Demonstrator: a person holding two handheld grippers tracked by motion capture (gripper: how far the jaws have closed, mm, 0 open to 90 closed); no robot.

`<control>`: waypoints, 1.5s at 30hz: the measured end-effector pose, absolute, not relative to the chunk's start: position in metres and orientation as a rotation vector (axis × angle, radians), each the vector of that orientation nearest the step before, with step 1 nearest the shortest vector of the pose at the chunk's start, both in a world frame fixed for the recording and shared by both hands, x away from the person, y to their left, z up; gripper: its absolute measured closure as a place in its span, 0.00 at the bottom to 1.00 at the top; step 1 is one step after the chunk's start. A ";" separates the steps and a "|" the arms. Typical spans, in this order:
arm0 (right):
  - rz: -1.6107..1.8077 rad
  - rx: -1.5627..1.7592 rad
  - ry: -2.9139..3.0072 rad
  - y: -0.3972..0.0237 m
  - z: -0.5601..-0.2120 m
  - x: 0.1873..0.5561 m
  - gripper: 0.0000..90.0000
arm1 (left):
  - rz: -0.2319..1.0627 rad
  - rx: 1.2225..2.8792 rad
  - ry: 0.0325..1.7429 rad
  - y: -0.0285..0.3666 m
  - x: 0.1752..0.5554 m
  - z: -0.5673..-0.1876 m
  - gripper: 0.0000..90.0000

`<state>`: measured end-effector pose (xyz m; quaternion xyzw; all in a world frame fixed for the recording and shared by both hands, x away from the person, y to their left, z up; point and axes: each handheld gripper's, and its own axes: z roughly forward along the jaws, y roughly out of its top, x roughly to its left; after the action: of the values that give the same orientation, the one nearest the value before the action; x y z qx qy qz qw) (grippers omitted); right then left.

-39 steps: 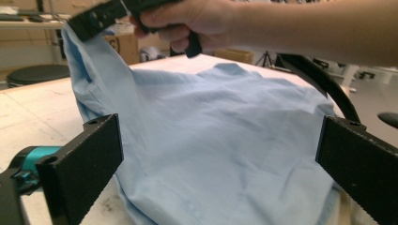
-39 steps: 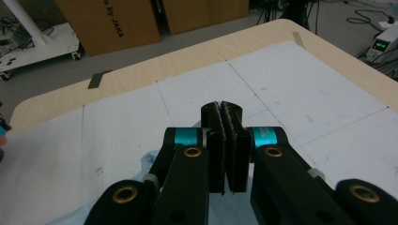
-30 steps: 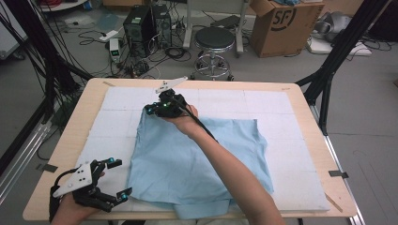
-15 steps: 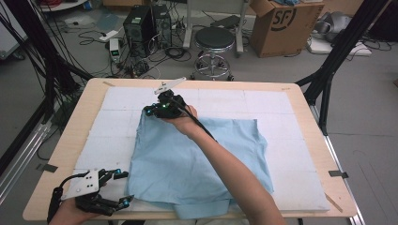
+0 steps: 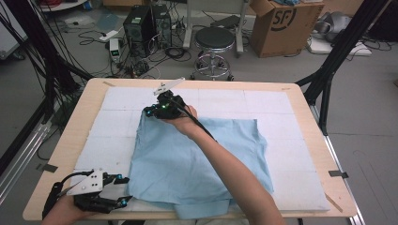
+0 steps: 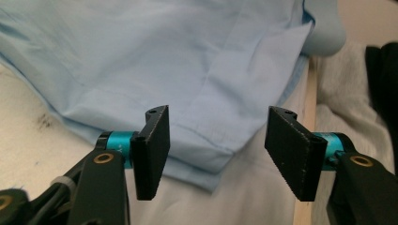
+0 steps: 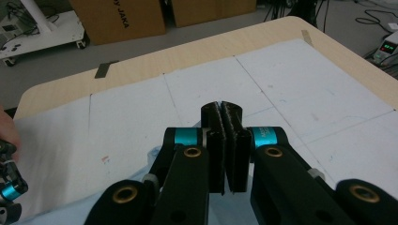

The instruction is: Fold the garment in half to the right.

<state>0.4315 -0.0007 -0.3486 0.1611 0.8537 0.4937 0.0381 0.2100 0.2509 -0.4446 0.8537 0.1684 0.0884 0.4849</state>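
Cloth: a light blue cloth (image 5: pixel 197 164) lies spread over the middle and near part of the white mat (image 5: pixel 117 117), its near edge bunched at the table's near rim; in the left gripper view its hemmed corner (image 6: pixel 206 159) lies on the mat just beyond the jaws.
Table: a pale wooden table (image 5: pixel 319 140) carries the mat (no bin, box or tray stands on it, and nothing lies in anything).
Left gripper: the left gripper (image 5: pixel 123 191) sits low at the near left corner, just left of the cloth's near left corner; its jaws stand apart, have just been closing, and have only bare mat between the pads (image 6: pixel 152 150), the cloth's corner lying a little beyond them.
Right gripper: the right gripper (image 5: pixel 149 112) rests at the cloth's far left corner, jaws pressed together; whether cloth is pinched between them I cannot tell.
Since the earlier frames: the left gripper's jaws are narrower than a second ago; the right hand and the cloth lie as before.
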 end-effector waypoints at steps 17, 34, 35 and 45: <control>1.498 0.485 2.635 0.000 -0.348 0.430 0.98 | 0.212 2.259 0.335 0.241 0.221 -0.447 0.54; 1.477 0.484 2.638 0.003 -0.351 0.429 0.98 | 0.154 2.190 0.401 0.241 0.232 -0.451 0.94; 1.479 0.488 2.637 0.004 -0.351 0.429 0.98 | 0.157 2.191 0.396 0.240 0.232 -0.450 0.94; 1.530 0.529 2.582 -0.001 -0.341 0.429 0.98 | 0.198 2.048 0.408 0.244 0.223 -0.423 0.95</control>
<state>0.4289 -0.0006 -0.3415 0.1734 0.8464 0.5014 0.0468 0.2228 0.2435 -0.4231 0.8464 0.1688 0.0817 0.4985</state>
